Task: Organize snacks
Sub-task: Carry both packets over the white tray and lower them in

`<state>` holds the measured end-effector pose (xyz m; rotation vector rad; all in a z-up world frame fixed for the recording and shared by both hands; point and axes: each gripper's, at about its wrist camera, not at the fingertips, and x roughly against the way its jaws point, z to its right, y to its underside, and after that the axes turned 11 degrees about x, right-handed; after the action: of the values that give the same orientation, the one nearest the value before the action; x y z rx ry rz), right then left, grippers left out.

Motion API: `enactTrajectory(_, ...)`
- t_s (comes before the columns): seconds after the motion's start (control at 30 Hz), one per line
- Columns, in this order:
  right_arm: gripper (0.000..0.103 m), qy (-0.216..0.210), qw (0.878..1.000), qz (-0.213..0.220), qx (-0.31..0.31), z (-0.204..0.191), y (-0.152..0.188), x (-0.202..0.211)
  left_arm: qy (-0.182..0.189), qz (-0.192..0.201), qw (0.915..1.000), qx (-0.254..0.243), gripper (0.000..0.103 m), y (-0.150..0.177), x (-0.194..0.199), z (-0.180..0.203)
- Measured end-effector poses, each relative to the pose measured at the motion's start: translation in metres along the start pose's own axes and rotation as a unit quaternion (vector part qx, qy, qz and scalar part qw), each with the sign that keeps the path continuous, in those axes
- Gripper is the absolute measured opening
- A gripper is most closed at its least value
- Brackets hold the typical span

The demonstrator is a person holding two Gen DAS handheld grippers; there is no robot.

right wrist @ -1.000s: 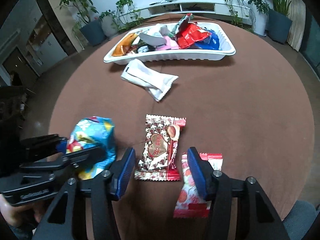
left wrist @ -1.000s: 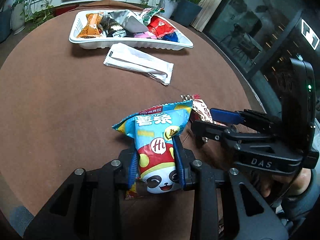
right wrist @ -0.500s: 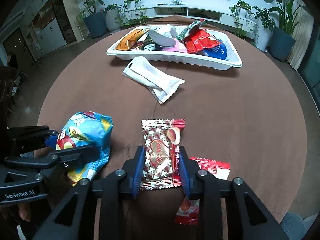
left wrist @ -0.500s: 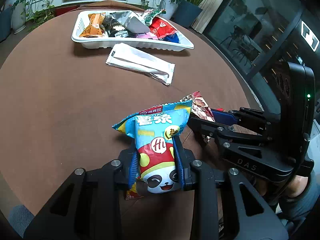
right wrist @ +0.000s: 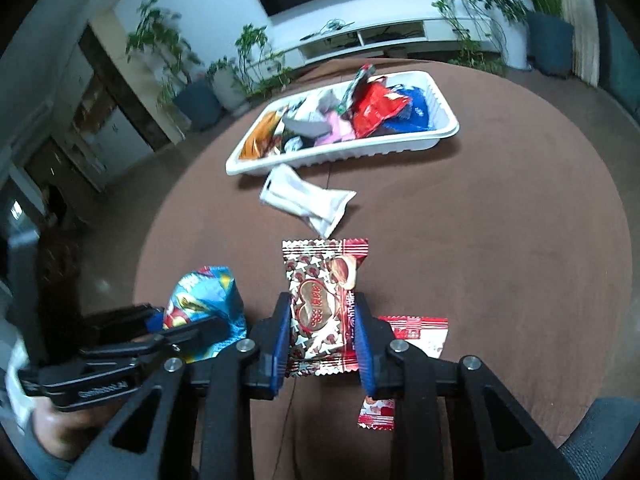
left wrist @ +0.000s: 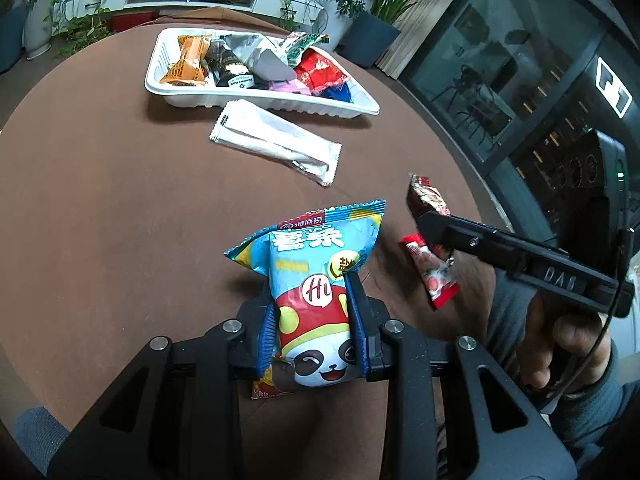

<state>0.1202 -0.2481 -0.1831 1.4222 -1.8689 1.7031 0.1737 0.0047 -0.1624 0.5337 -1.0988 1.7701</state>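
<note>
My left gripper (left wrist: 314, 320) is shut on a blue panda snack bag (left wrist: 316, 276) and holds it above the brown round table (left wrist: 100, 200). My right gripper (right wrist: 322, 334) is shut on a brown heart-print snack packet (right wrist: 320, 300), lifted off the table; that packet also shows in the left wrist view (left wrist: 428, 200). A white tray (right wrist: 400, 144) full of snack packets sits at the far side. A white packet (right wrist: 308, 196) lies just in front of it. A red packet (right wrist: 412, 332) lies on the table under my right gripper.
The left gripper and its blue bag (right wrist: 204, 304) sit close to the left of my right gripper. The table edge curves round on all sides. Potted plants (right wrist: 200, 92) and a low white cabinet (right wrist: 380, 36) stand beyond the table.
My right gripper shut on the heart-print packet and lifted it off the table, uncovering the red packet. My left gripper kept its hold on the panda bag and rose a little.
</note>
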Motion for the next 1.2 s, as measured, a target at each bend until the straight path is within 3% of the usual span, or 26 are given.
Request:
enactTrajectory(0.2,0.031,-0.002,0.998,0.029,-0.059,0.042,-0.010,0.020,0.007,0.021,0.9997,0.005,0.029,-0.022,0.015,0.001)
enactTrajectory(0.4,0.031,0.027,0.993,0.062,-0.098,0.090,-0.034,0.040,0.000,0.054,0.9985,-0.005,0.029,-0.070,0.031,0.007)
enactTrajectory(0.57,0.031,0.042,0.990,0.099,-0.094,0.107,-0.081,0.058,-0.011,0.081,0.9966,-0.013,0.029,-0.129,0.037,0.013)
enactTrajectory(0.77,0.031,0.040,0.990,0.129,-0.034,0.091,-0.154,0.052,-0.035,0.102,0.9938,-0.027,0.029,-0.194,0.029,0.025)
enactTrajectory(0.97,0.031,0.029,0.996,0.083,0.004,0.078,-0.209,-0.016,-0.062,0.086,0.9941,-0.023,0.029,-0.236,-0.008,0.016)
enactTrajectory(1.2,0.031,0.058,0.998,0.016,0.005,0.093,-0.224,-0.089,-0.085,0.067,0.9938,-0.024,0.029,-0.251,-0.053,0.002)
